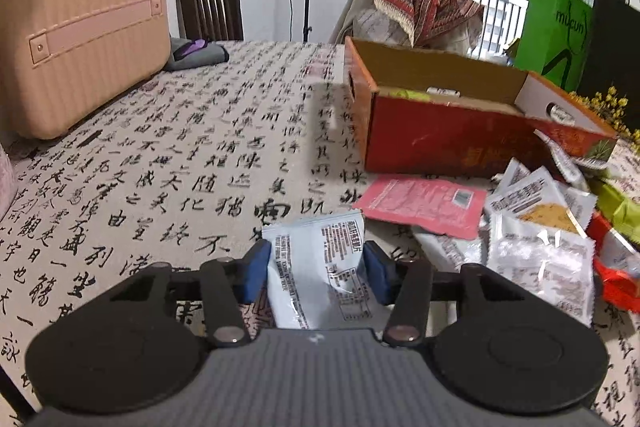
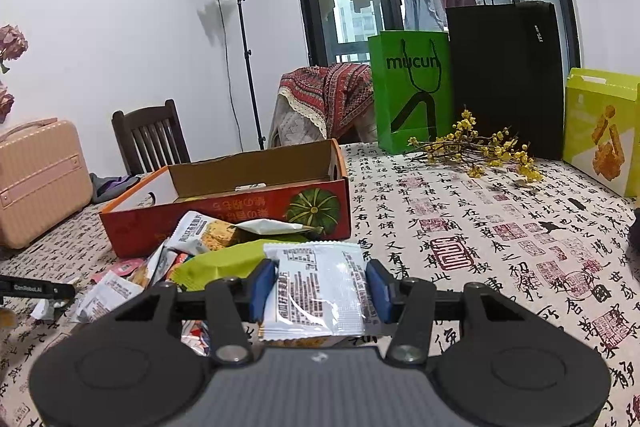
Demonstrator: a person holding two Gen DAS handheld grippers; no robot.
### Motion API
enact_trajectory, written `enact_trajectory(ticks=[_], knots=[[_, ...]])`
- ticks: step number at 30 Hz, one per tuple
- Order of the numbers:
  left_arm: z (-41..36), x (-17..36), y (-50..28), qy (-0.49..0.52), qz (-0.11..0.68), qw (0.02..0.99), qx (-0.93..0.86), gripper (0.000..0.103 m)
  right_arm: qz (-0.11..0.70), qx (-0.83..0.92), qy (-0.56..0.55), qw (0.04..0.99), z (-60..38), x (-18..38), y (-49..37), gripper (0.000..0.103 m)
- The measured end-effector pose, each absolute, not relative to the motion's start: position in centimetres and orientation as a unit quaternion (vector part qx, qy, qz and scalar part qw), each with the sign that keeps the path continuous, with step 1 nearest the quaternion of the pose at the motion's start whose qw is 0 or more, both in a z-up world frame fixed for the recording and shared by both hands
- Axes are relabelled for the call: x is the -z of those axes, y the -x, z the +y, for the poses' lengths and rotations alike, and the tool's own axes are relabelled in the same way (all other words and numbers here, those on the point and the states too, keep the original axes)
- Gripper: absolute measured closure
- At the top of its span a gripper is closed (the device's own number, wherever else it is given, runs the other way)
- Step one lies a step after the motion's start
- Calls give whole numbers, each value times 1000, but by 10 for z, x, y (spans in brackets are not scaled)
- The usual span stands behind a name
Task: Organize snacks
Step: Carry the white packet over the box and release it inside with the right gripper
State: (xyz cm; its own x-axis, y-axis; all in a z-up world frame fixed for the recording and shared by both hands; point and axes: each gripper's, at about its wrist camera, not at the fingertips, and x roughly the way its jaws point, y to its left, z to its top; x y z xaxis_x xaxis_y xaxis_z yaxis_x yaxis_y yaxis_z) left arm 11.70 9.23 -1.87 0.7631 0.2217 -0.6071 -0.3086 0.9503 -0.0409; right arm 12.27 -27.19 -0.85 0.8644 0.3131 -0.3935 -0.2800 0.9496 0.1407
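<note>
My left gripper [image 1: 319, 273] is shut on a white snack packet [image 1: 312, 247], whose sides buckle between the blue pads [image 1: 260, 267] just above the tablecloth. My right gripper [image 2: 321, 287] is shut on another white snack packet [image 2: 316, 267], held flat between its pads. An open red cardboard box [image 1: 440, 143] [image 2: 240, 215] with a pumpkin print stands beyond both grippers. A loose pile of snack packets [image 1: 536, 227] [image 2: 160, 267] lies in front of it, with a pink packet [image 1: 424, 205] and a green packet [image 2: 224, 263] among them.
A pink hard case [image 1: 80, 35] stands at the table's far left by a dark chair [image 1: 208, 3]. A green paper bag [image 2: 412, 87], a black bag [image 2: 504, 79], yellow flower sprigs [image 2: 480, 147] and a yellow-green carton [image 2: 600, 135] line the far right.
</note>
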Motion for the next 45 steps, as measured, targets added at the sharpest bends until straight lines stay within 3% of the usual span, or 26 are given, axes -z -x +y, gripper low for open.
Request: enact_trajectory(ticks=[24, 37, 45], knots=[[50, -73, -159, 76, 175, 979, -71, 51, 145, -158, -39, 976, -247, -42, -173, 53], [39, -86, -234, 96, 175, 978, -64, 51, 141, -165, -41, 975, -218, -75, -255, 53], [49, -73, -289, 103, 193, 972, -90, 51, 168, -171, -21, 971, -193, -67, -309, 53]])
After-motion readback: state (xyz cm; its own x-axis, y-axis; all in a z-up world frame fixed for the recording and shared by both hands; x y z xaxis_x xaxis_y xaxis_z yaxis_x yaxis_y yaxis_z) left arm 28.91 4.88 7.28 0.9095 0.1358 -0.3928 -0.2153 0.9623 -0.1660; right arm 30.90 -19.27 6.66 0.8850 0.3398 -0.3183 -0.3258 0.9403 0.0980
